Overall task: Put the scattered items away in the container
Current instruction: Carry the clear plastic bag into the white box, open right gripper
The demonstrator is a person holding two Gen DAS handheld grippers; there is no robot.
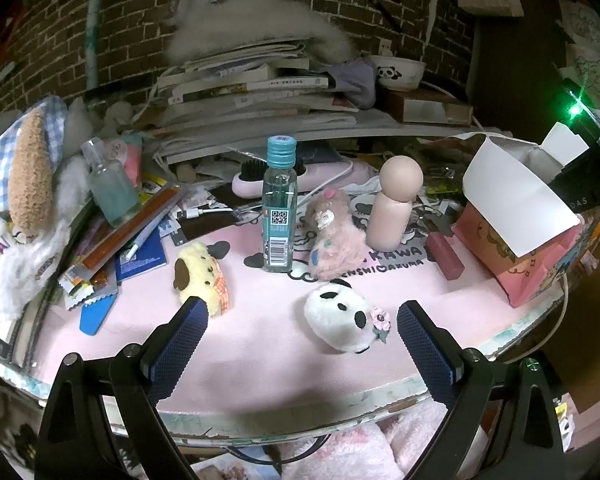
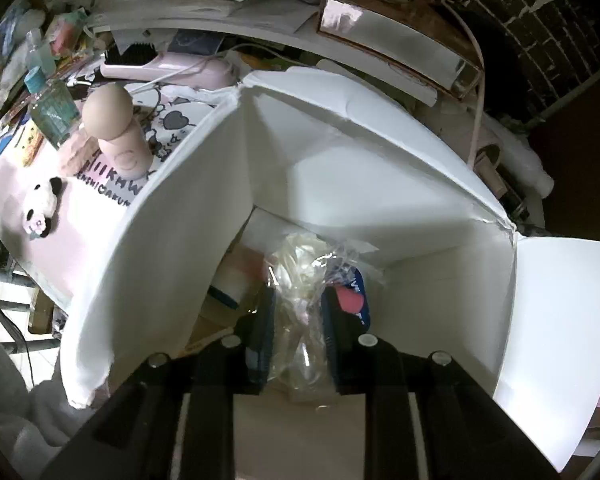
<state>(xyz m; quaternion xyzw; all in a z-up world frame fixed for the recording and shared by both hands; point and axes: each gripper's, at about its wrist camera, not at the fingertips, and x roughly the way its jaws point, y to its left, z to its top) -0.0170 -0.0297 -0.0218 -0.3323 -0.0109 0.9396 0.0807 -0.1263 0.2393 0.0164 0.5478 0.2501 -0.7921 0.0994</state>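
Note:
My left gripper (image 1: 302, 314) is open and empty, low over the pink mat, with a panda plush (image 1: 342, 320) just ahead between its fingers. A yellow dog plush (image 1: 202, 276), a teal bottle (image 1: 279, 208), a fluffy pink plush (image 1: 332, 232) and a pink round-capped bottle (image 1: 394, 204) stand on the mat. The pink box with white flaps (image 1: 516, 216) sits at the right. My right gripper (image 2: 298, 312) is inside the box (image 2: 332, 152), shut on a clear plastic bag (image 2: 304, 280), above items on the box floor.
A cluttered pile of packets, a spray bottle (image 1: 108, 184) and plush fabric lies at the left. Stacked books (image 1: 252, 84) and a panda bowl (image 1: 396, 70) stand behind. A pink hairbrush (image 1: 300, 174) with cable lies at the back. A pink bar (image 1: 444, 254) lies beside the box.

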